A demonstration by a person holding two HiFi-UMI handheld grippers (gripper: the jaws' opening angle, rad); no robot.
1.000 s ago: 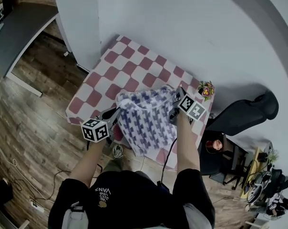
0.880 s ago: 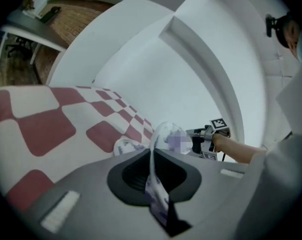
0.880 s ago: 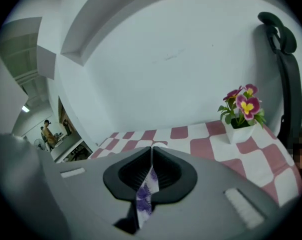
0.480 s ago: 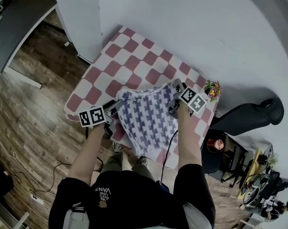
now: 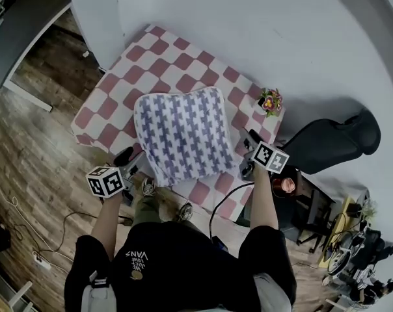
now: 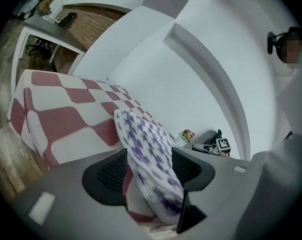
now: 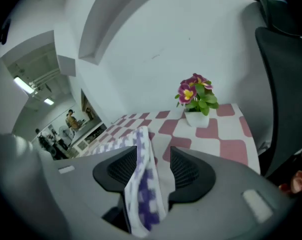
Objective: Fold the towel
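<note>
The blue-and-white patterned towel (image 5: 182,134) lies spread flat on the red-and-white checked table (image 5: 177,57), its near edge at the table's front. My left gripper (image 5: 129,162) sits just off the towel's near left corner, and my right gripper (image 5: 247,153) just off the near right corner. Both sets of jaws have just been opening. In the left gripper view the towel (image 6: 146,144) runs loosely between the spread jaws of the left gripper (image 6: 150,166). In the right gripper view a strip of towel (image 7: 147,194) hangs between the parted jaws of the right gripper (image 7: 153,169), unpinched.
A small potted flower (image 5: 269,101) stands at the table's far right corner, near the white wall. A black chair (image 5: 333,145) and a low dark stand with a red object (image 5: 287,184) are to the right. A grey desk (image 5: 27,18) stands far left on the wood floor.
The towel was held up by both grippers; now it lies flat on the table. Both grippers have let go and drawn back toward the person, apart from each other.
</note>
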